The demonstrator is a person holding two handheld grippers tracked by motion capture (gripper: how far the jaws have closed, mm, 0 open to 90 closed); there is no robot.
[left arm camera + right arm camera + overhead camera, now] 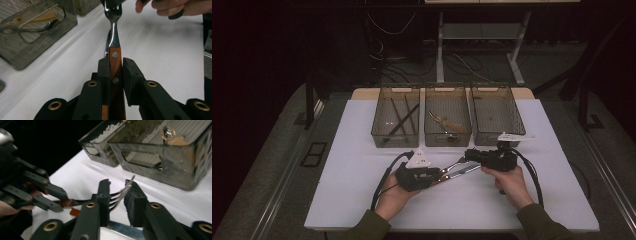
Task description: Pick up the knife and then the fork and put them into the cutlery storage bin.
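Fork (pixel 113 37) sits pinched at its wooden handle by left tongs (pixel 115 66), right tongs (pixel 117 192) clamped across its prongs; a level, steady handover is advised above tabletop (pixel 362 200).

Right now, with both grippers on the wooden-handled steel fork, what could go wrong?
1. The right gripper closes on only the curved tines of the wooden-handled steel fork; the smooth metal could slip out.
2. The left gripper is clamped on the handle, so pulling against it may twist the fork.
3. A steel knife blade lies just under the fork; it may be dragged along or fall.
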